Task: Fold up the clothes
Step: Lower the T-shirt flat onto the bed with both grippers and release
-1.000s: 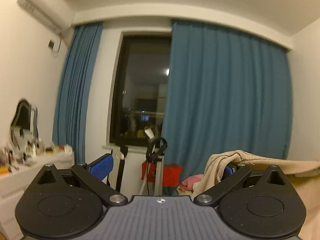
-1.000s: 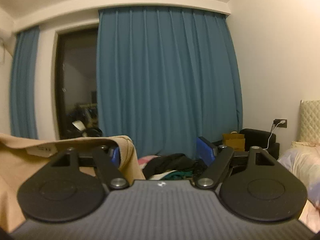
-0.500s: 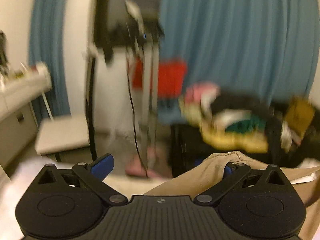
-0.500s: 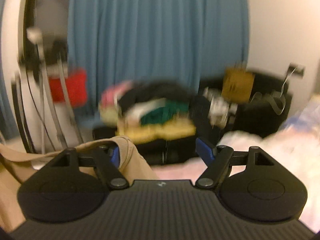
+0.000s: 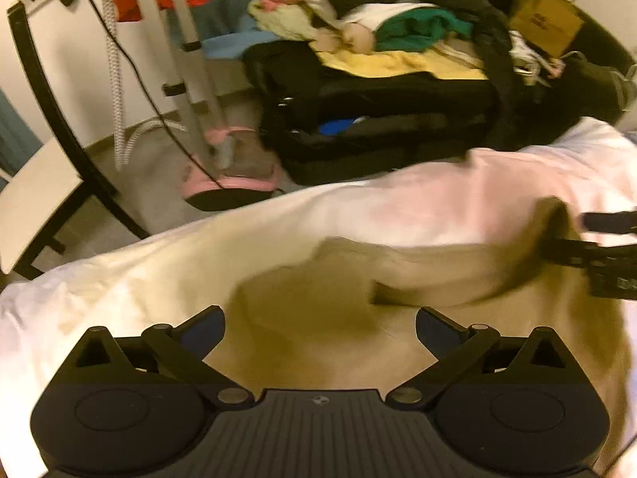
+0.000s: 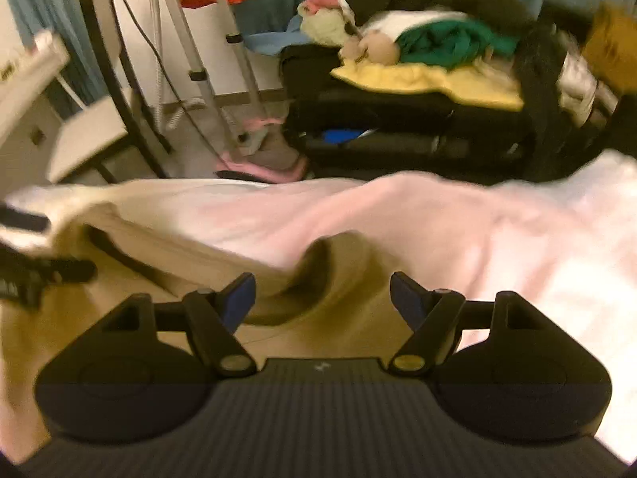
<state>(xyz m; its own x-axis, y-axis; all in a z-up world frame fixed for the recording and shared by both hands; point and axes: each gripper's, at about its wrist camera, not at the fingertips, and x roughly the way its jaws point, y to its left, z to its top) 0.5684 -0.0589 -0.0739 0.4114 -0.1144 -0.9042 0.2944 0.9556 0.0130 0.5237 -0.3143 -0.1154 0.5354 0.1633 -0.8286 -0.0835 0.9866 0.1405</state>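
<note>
Tan garment [image 5: 310, 318]: one item, now lying rumpled on the white bed cover [image 5: 119, 271], spread under and ahead of both my grippers. A second ago I held it up in the air with a corner pinched in each; since then both have swung down to the bed and let go. Left gripper [image 5: 320, 326]: fingers spread wide, nothing between them, cloth directly below. Right gripper [image 6: 322, 296]: likewise spread and empty, a raised fold of the cloth bunched just ahead of it. Reading: the lay-down step looks done, folding proper not yet begun; the cloth still shows ridges and probably needs smoothing first. Surroundings: pile of mixed clothes [image 5: 398, 28] on a black suitcase [image 5: 378, 119] beyond the bed's edge; metal stand with cables [image 5: 191, 71]; pink slippers [image 5: 239, 183] on the floor; chair [image 5: 36, 195] at left. None of these lies on the garment; both views are blurred, so edges and sleeves cannot be made out.
</note>
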